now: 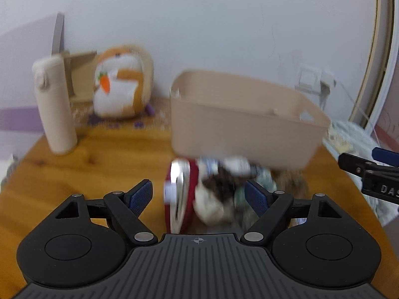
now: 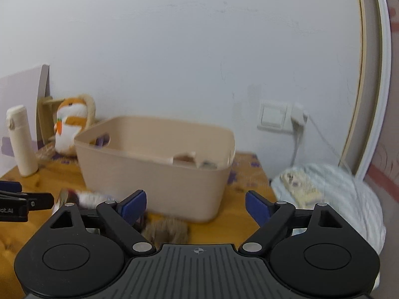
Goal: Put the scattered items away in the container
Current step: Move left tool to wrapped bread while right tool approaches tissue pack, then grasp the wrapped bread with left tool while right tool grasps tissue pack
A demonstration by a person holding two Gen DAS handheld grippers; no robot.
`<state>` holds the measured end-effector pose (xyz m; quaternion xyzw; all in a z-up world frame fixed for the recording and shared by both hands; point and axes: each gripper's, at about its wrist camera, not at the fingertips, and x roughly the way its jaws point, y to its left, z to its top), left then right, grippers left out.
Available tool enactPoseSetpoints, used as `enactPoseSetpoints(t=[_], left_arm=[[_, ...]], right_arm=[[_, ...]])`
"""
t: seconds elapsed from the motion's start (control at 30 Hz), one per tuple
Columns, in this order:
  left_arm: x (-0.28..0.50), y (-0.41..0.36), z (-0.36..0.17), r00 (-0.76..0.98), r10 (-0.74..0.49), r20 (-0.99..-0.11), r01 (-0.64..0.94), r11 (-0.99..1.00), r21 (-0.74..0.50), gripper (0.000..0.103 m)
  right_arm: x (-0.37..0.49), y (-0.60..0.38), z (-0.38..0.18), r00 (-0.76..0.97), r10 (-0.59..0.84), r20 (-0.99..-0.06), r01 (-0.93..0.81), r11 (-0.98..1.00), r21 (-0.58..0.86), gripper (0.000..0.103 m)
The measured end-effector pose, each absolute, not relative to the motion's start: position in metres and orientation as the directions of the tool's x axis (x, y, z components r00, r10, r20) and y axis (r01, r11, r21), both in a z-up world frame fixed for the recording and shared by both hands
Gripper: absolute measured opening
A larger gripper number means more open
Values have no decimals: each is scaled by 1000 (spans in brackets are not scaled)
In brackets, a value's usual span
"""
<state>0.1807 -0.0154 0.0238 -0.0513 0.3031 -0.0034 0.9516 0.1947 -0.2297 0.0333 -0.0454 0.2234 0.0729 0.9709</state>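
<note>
While blurred, red tin [image 1: 180, 194] lies between left gripper [image 1: 200, 195] fingers, untouched.

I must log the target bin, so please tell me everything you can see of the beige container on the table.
The beige container is a rectangular tub, seemingly matte plastic, with rounded corners, slightly flared walls and a cut-out handle hole at each end. It stands upright and open-topped on the wooden table, near the white wall. A few blurred items already lie inside. Small scattered items lie at the foot of its front wall; whether they touch it is unclear.
</note>
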Motion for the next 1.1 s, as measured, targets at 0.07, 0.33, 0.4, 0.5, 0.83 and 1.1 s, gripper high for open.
enactPoseSetpoints(t=[0.07, 0.33, 0.4, 0.5, 0.83, 1.1], left_arm=[[172, -21, 15, 799, -56, -598, -15, 994, -112, 82], [157, -34, -13, 742, -109, -661, 7, 988, -155, 82], [159, -37, -18, 731, -116, -673, 12, 987, -158, 82], [161, -42, -25, 718, -118, -686, 14, 988, -155, 82], [166, -52, -44, 714, -52, -699, -2, 997, -76, 82], [164, -56, -49, 727, -19, -687, 18, 1000, -8, 82]], right_arm=[[190, -232, 21, 875, 127, -468, -162, 986, -35, 88], [183, -235, -19, 816, 136, -561, -178, 984, -20, 88], [182, -235, -25, 807, 143, -574, -187, 982, -19, 88], [183, -232, -32, 790, 151, -594, -211, 977, -33, 88], [190, -218, -45, 751, 169, -638, -273, 960, -67, 88], [195, -217, -51, 728, 174, -663, -279, 959, -54, 84]])
